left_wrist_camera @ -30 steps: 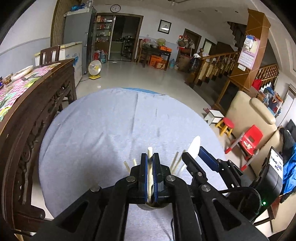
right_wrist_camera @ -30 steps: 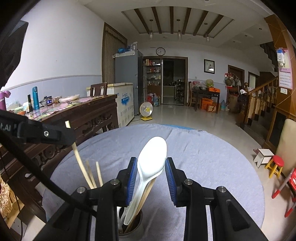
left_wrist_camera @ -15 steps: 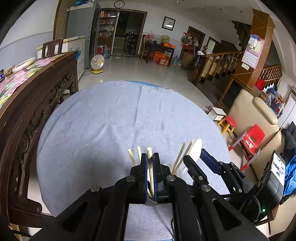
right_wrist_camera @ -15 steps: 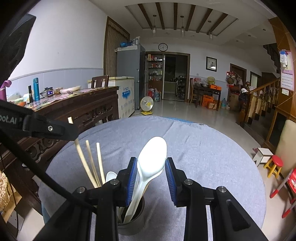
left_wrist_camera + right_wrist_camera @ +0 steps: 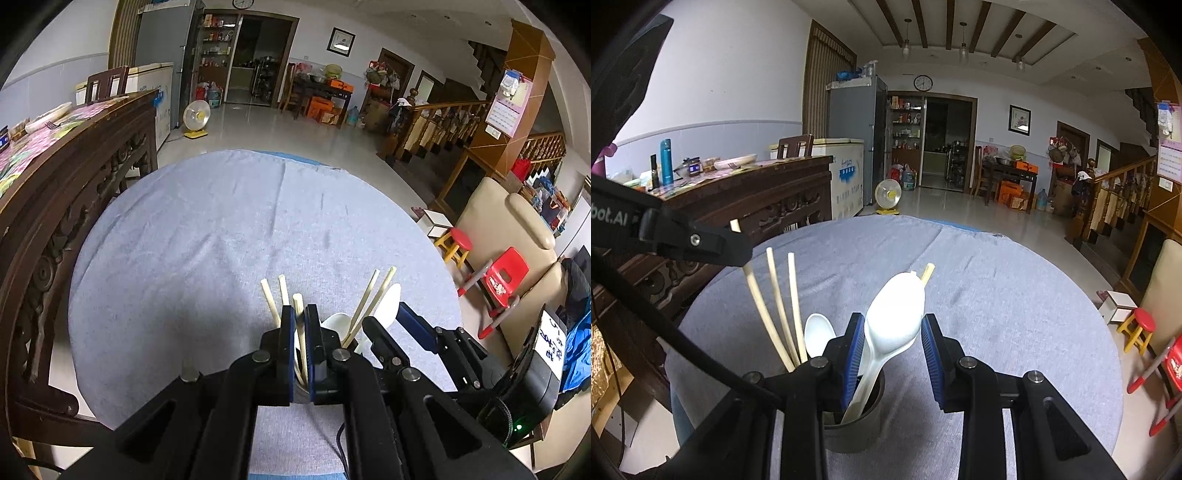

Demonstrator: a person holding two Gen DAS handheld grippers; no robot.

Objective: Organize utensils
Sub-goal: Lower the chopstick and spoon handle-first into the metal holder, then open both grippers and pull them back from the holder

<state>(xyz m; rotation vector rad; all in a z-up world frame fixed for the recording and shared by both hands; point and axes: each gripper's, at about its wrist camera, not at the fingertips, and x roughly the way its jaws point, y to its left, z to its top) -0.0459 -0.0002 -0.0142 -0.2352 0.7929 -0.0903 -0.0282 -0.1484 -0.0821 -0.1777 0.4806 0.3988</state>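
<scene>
A dark round cup [image 5: 857, 424] stands on the grey cloth at the near edge of the round table [image 5: 221, 229]. It holds several pale chopsticks [image 5: 783, 306] and two white spoons. My left gripper [image 5: 299, 314] is shut on one chopstick [image 5: 300, 332] that stands in the cup. My right gripper [image 5: 892, 328] is open around the larger white spoon [image 5: 894, 321], which leans in the cup; its jaws stand apart from the spoon. A smaller spoon [image 5: 818, 338] sits to its left. The right gripper also shows in the left wrist view [image 5: 384, 321].
A dark carved wooden sideboard [image 5: 55, 192] stands close to the table's left side. A beige sofa [image 5: 517, 229] and small red stools [image 5: 502, 277] are to the right. The grey cloth covers the whole tabletop.
Both grippers have risen and drawn back from the cup, so more of the chopsticks and spoons show. The right jaws have opened wider around the spoon.
</scene>
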